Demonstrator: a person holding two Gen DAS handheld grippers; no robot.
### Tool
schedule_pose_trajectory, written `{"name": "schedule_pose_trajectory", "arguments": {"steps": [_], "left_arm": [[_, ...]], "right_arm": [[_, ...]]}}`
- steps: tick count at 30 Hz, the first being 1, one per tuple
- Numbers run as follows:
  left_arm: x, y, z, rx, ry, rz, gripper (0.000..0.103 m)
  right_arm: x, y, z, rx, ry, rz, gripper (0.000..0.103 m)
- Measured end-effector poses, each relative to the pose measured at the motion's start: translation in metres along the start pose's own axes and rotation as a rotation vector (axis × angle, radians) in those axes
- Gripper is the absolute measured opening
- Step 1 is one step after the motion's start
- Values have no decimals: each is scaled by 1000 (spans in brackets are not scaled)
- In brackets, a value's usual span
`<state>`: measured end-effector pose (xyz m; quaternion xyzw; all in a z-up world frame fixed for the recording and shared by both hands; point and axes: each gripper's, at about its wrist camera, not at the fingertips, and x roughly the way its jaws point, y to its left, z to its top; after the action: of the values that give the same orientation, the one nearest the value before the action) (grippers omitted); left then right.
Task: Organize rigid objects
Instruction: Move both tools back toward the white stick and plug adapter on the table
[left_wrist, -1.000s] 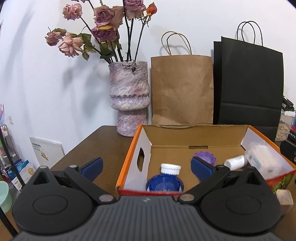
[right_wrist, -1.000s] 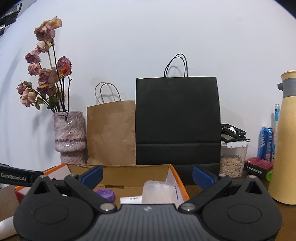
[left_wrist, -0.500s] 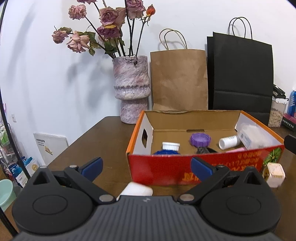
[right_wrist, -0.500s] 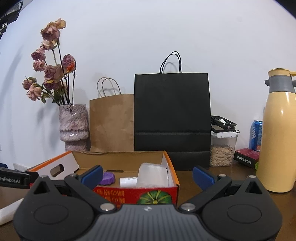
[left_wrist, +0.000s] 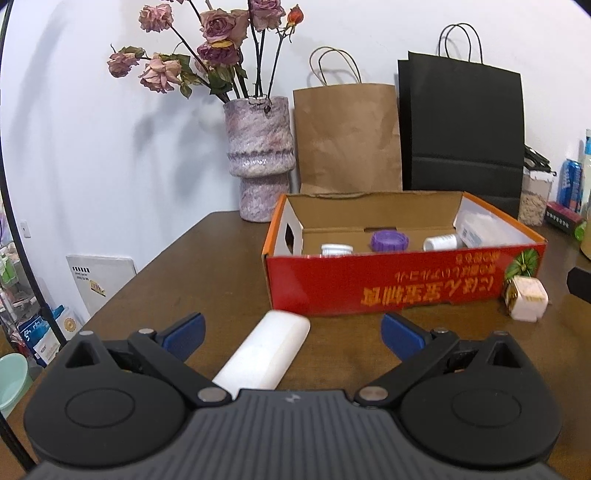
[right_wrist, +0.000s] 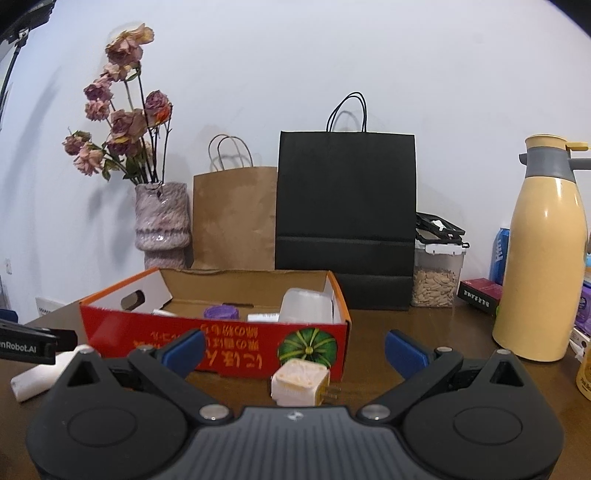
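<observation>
Both tongs are pulling back from the box (left_wrist: 402, 280), jaws spread and empty. Left tongs (left_wrist: 291, 332) are lining up on the white case (left_wrist: 266, 354) lying on the bench (left_wrist: 207, 273); centring before closing seems wise.

Even indoor light, soft wall shadows, fisheye-bent edges, perhaps slight blur.

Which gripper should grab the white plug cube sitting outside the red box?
Right. The right gripper is open with the plug cube lying between its fingers. The left gripper, also open, faces a white case; there the cube sits far off to the side.
</observation>
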<state>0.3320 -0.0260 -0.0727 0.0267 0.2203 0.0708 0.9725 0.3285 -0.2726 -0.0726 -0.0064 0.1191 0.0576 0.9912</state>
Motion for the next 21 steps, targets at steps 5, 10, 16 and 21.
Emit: {"name": "schedule_pose_trajectory", "arguments": {"steps": [5, 10, 16, 21], "left_arm": [[-8, 6, -8, 10, 14, -3, 103], [-10, 18, -14, 12, 35, 2, 103], [-4, 39, -18, 3, 72, 4, 103], [3, 53, -20, 6, 106, 2, 103]], "right_arm": [[-10, 1, -4, -6, 21, -5, 103], [-17, 2, -9, 2, 41, -22, 103], [-24, 5, -14, 7, 55, -43, 103], [-25, 8, -17, 0, 68, -59, 103]]}}
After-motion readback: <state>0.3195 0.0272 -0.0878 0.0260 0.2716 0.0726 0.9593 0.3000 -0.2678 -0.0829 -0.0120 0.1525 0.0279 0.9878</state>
